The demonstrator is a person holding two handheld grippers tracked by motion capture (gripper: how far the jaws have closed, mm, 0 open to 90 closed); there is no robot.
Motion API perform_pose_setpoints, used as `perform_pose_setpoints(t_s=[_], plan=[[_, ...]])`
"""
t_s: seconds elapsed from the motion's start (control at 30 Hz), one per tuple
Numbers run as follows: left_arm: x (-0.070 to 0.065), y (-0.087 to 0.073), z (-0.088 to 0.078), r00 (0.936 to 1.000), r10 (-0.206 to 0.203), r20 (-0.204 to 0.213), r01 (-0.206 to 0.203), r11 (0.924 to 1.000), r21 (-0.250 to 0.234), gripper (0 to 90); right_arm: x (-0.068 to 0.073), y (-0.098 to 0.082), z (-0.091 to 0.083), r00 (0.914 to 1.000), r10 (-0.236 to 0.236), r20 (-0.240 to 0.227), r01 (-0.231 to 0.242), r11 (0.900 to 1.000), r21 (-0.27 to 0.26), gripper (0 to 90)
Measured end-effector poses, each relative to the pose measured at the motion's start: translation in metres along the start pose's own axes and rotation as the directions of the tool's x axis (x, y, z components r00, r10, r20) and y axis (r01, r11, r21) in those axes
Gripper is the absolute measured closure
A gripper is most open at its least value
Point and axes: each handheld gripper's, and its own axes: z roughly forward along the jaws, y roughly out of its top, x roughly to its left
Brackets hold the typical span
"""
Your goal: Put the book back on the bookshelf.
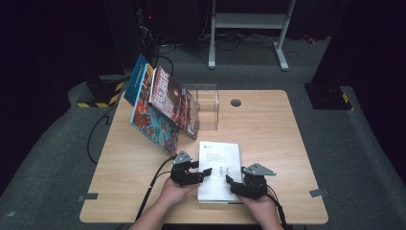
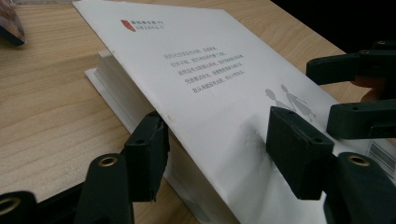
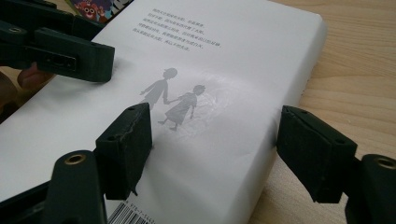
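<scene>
A white paperback [image 1: 219, 160] lies flat near the table's front edge, with grey text and two small walking figures on its cover. My left gripper [image 1: 209, 172] comes in from the book's left side. In the left gripper view the cover [image 2: 210, 60] is lifted off the page block, one pad of the left gripper [image 2: 217, 149] sits under its raised edge and the other rests on top, jaws still apart. My right gripper [image 1: 230, 180] is at the book's near right corner. In the right gripper view the right gripper [image 3: 212, 140] straddles the book [image 3: 224, 46], one pad on the cover, one beside the right side edge.
Several colourful books [image 1: 163, 103] lean together at the back left, against a clear plastic holder [image 1: 207, 103]. A round cable hole [image 1: 235, 102] sits near the table's far edge. The wooden table [image 1: 277, 143] is bare to the right of the white book.
</scene>
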Motion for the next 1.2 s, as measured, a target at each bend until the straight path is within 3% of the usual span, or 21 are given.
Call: perform_pose_setpoints(t_s=[0.13, 0.43, 0.63, 0.9, 1.2], plan=[[-0.003, -0.001, -0.002, 0.9982, 0.058, -0.014, -0.058, 0.9979, -0.028, 43.5, 0.0, -0.001, 0.0, 1.0, 0.005, -0.003, -0.005, 1.0, -0.006, 27.0], [-0.004, -0.003, -0.003, 0.9934, 0.114, -0.013, -0.115, 0.9913, -0.065, 45.0, -0.004, -0.002, -0.001, 0.9996, -0.006, -0.027, 0.005, 1.0, -0.019, 25.2], [-0.007, -0.003, -0.006, 0.9874, 0.157, -0.022, -0.158, 0.9833, -0.089, 45.5, -0.013, -0.001, 0.001, 0.9975, 0.037, -0.06, -0.037, 0.999, 0.006, 17.8], [-0.01, -0.003, -0.008, 0.9816, 0.188, -0.034, -0.19, 0.9753, -0.112, 45.6, -0.025, 0.004, 0.01, 0.9873, 0.1, -0.124, -0.096, 0.995, 0.037, 11.1], [-0.016, -0.002, -0.013, 0.968, 0.245, -0.055, -0.251, 0.9566, -0.149, 46.0, -0.031, 0.006, 0.014, 0.9739, 0.136, -0.181, -0.13, 0.99, 0.048, 9.2]])
